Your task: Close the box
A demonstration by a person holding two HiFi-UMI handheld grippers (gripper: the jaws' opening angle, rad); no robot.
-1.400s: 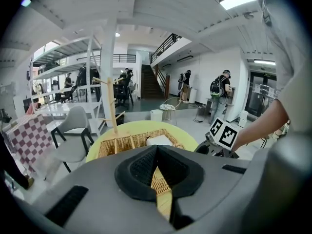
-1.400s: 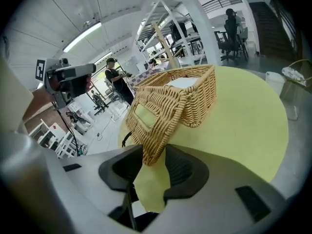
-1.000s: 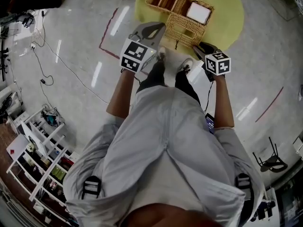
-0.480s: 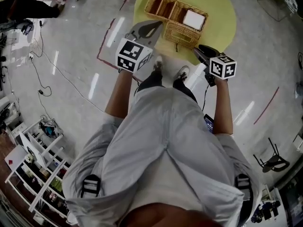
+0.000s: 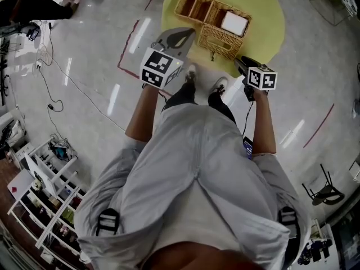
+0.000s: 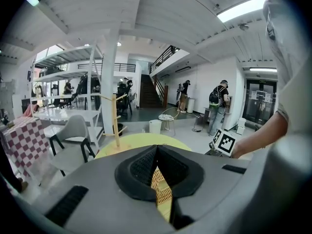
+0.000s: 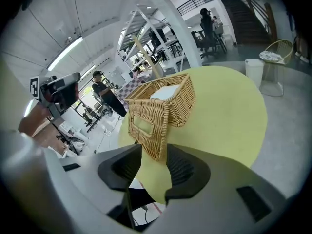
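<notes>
Yellow table [image 5: 264, 16] bears the wicker box [image 5: 197, 7], still uncovered. Its lid [image 5: 219, 41] hangs off the box's near side. Left gripper [image 6: 157, 179] pinches the lid's edge. Right gripper [image 7: 153, 162], jaws just opening, straddles a lid corner without pressing. Closing appears barely begun.

A white chair [image 6: 74, 129] stands near a checkered tablecloth [image 6: 25, 141].

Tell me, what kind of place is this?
Probably a big open workshop or lab hall: there is a staircase, tall white shelves along one side, and a person with a backpack standing around.
</notes>
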